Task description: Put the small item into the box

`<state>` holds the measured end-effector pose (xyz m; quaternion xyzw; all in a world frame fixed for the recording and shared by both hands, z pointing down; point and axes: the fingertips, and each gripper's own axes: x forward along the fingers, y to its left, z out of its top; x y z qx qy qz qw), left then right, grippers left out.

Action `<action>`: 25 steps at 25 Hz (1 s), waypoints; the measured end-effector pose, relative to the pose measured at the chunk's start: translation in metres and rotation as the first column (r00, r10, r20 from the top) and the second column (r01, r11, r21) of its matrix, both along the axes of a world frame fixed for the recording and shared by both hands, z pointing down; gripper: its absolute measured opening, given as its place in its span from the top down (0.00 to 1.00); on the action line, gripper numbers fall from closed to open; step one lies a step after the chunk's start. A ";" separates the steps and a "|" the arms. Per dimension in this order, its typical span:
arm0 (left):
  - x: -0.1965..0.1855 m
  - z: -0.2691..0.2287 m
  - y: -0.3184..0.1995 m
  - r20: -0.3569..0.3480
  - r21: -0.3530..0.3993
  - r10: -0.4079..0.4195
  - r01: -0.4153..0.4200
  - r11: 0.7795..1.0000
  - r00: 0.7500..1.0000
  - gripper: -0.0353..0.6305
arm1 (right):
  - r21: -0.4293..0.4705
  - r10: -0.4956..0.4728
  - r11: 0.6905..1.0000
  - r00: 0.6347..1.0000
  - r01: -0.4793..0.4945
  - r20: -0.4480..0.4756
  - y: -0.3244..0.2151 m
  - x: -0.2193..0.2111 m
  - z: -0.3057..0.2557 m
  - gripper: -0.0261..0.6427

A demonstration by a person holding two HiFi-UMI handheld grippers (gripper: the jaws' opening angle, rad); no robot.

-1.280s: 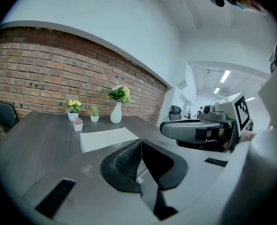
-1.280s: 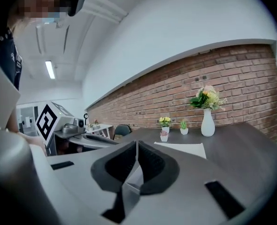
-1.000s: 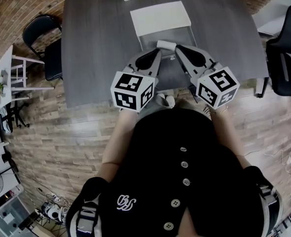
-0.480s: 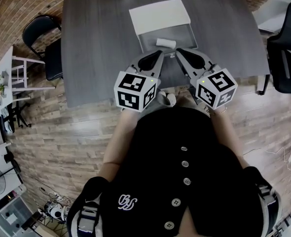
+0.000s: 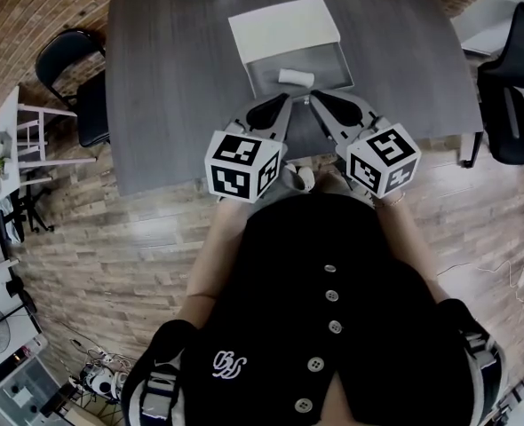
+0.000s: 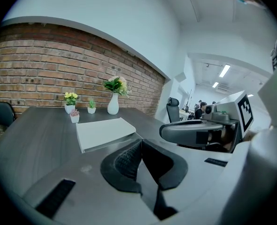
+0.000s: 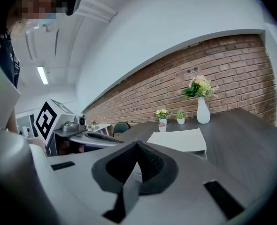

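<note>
Lying item: the small white item [image 5: 297,76] sat inside the open box [image 5: 331,60].
Box: it stood on the grey tabletop [image 5: 173,78], its white lid [image 5: 284,28] lying open behind it.
Left gripper [image 5: 285,98]: fingers pressed together, holding nothing, just short of the box.
Right gripper [image 5: 313,98]: fingers pressed together, holding nothing, close beside the left gripper.
</note>
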<state>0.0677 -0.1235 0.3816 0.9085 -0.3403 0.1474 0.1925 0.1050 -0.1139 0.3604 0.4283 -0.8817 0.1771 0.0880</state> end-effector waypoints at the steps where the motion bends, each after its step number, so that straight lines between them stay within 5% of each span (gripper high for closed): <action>1: 0.000 0.001 0.000 0.000 -0.002 0.000 0.000 1.000 1.000 0.93 | -0.002 -0.001 1.000 1.000 0.001 -0.002 0.000 0.000 0.001 0.96; 25: 0.004 0.013 -0.002 0.010 -0.016 0.050 -0.050 0.999 0.999 0.93 | -0.040 -0.011 0.999 0.999 0.010 -0.034 -0.004 -0.006 0.020 0.96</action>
